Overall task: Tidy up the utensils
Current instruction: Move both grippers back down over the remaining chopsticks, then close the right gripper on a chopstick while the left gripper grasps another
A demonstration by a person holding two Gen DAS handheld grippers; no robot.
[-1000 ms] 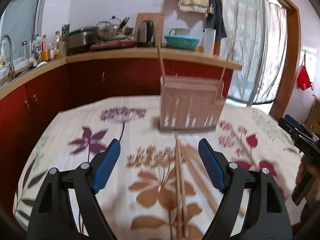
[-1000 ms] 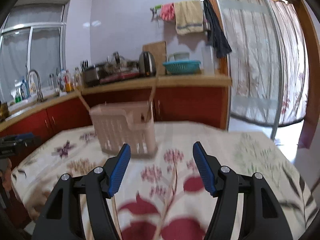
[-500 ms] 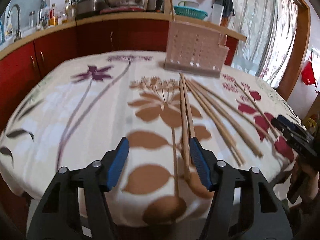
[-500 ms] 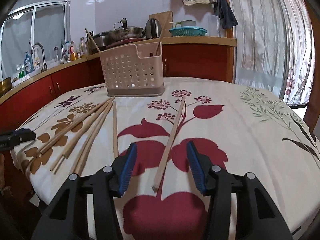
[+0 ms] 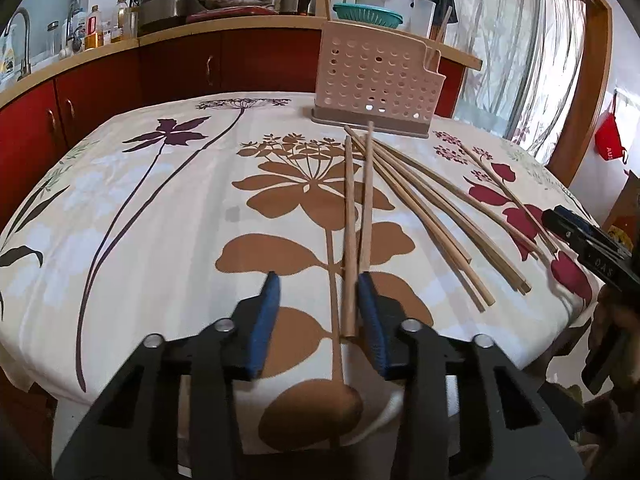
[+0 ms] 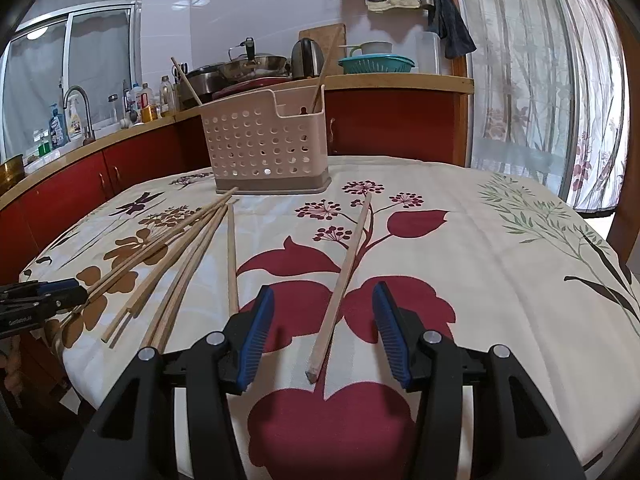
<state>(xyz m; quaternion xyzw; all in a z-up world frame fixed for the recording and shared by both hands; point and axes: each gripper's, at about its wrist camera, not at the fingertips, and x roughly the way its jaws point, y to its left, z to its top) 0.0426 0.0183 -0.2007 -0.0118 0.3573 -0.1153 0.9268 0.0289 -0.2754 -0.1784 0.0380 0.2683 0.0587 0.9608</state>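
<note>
Several wooden chopsticks lie on the flowered tablecloth (image 5: 160,216). My left gripper (image 5: 316,312) is open low over the near table edge; the near end of a chopstick pair (image 5: 352,232) lies between its blue pads, against the right pad (image 5: 370,320). My right gripper (image 6: 324,332) is open around the near end of a single chopstick (image 6: 344,276). A pink perforated utensil holder (image 5: 376,80) stands at the far side with a few chopsticks upright in it; it also shows in the right wrist view (image 6: 264,148). A fan of chopsticks (image 6: 176,252) lies to the left.
A kitchen counter (image 5: 200,36) with pans, a kettle and bottles runs behind the table. Red cabinets (image 6: 392,124) stand below it. A curtained glass door (image 6: 540,80) is on the right. The right gripper shows at the right edge of the left wrist view (image 5: 592,248).
Both grippers have dropped and closed in on the near ends of the chopsticks. The left jaws have narrowed around the pair; the right jaws now straddle the single chopstick.
</note>
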